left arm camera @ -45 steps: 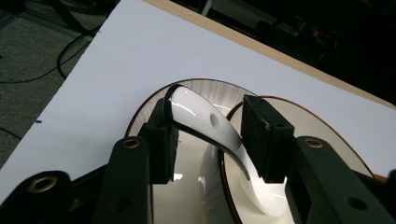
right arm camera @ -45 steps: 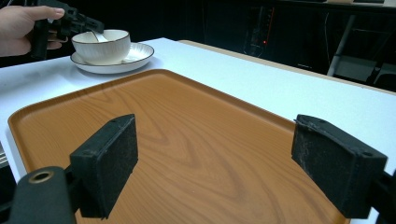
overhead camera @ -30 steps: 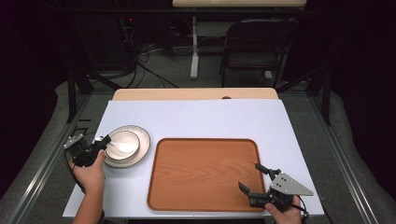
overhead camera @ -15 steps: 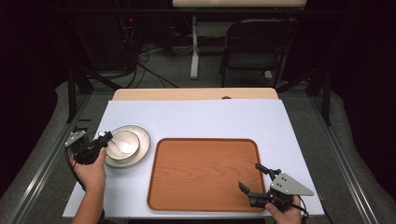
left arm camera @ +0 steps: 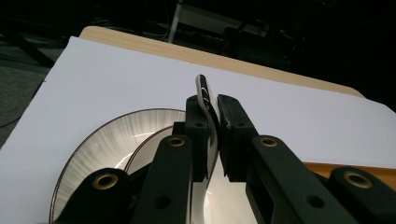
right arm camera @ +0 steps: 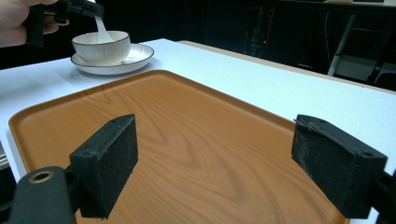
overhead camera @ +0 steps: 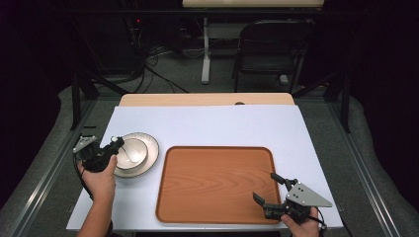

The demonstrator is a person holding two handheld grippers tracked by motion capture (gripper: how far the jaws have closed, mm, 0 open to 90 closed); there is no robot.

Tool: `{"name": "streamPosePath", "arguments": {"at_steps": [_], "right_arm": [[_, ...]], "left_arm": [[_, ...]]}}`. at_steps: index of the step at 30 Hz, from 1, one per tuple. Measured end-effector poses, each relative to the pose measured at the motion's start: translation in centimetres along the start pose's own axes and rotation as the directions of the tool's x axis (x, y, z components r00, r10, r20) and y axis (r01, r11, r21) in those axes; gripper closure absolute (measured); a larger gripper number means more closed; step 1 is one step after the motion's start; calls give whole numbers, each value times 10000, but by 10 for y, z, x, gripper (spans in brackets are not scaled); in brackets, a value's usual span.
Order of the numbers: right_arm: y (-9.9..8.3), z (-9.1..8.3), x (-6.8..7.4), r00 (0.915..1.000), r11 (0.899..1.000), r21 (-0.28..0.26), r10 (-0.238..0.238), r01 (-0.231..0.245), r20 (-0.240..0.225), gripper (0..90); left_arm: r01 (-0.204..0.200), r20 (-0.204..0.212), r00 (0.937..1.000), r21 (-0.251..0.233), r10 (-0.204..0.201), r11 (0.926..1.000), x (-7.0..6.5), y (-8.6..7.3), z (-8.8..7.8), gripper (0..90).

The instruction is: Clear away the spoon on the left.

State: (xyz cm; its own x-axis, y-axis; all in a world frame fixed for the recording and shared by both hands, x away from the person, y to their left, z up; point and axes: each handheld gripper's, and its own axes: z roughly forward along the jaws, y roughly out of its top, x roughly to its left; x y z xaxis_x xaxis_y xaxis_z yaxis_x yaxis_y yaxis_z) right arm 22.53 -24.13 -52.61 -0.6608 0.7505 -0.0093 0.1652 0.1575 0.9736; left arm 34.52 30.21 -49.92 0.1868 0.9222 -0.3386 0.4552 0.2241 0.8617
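The left gripper point(left arm camera: 212, 135), fingers just closed on the white ceramic spoon's point(left arm camera: 205, 100) upright handle, holds it over the white bowl point(overhead camera: 129, 153), while the right gripper's point(overhead camera: 271, 190) released fingers wait well apart across the brown wooden tray point(overhead camera: 212, 182).

Light falls from above onto the pale white table sheet point(overhead camera: 212, 123), while the surrounding room sinks into near black. The glossy orange-brown wooden tray point(right arm camera: 187, 140) carries a soft sheen. The high view is grainy; near black jaws blur slightly in both gripper views.
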Motion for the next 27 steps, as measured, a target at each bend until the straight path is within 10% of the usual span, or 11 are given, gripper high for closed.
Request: {"name": "streamPosePath", "arguments": {"at_steps": [27], "right_arm": [[0, 0, 0, 10000, 10000, -10, 23, -23, 25, 142]], "left_arm": [[-688, 36, 9976, -79, 689, 9976, -15, 27, -14, 847]]}}
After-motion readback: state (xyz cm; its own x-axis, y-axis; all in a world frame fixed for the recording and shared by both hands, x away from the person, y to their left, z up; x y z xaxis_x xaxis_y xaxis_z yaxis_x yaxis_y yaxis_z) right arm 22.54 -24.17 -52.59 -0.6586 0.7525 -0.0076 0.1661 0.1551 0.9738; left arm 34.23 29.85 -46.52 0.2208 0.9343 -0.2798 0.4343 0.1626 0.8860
